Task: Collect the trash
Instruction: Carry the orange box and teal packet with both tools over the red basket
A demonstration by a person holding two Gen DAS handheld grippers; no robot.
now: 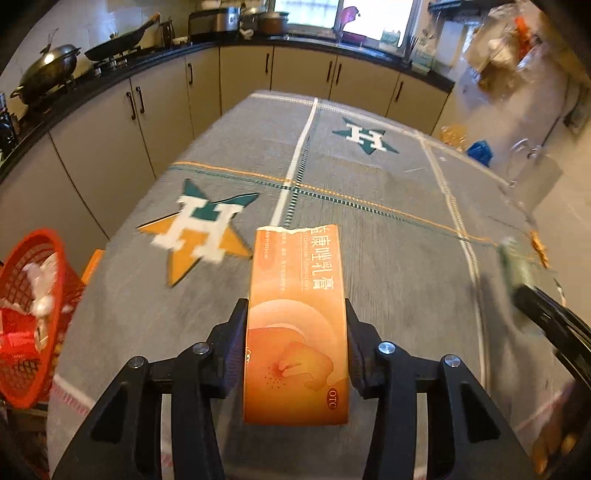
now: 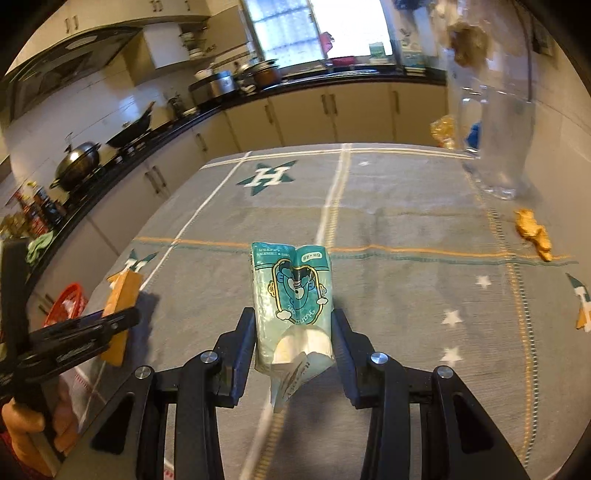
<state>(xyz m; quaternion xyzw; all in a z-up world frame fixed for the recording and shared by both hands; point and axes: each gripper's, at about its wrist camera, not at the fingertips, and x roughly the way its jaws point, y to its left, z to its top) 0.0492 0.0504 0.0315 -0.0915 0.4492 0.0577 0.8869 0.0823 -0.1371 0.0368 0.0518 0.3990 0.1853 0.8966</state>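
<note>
Orange carton box (image 1: 295, 317) clamped in left gripper (image 1: 295, 314) fingers, above counter (image 1: 388, 236) near its left edge, teal tissue pack (image 2: 293, 306) clamped in right gripper (image 2: 293, 321), red basket (image 1: 29, 314) beside left edge.

A carton (image 1: 295, 317) sat between the left gripper's (image 1: 296, 314) fingers above the table (image 1: 388, 229); a basket (image 1: 29, 314) stood beyond the table's left edge. A scrap (image 2: 533, 232) lay near its right edge.

Bright window (image 1: 343, 14) backlight, dim warm room, blurred fisheye edges.
</note>
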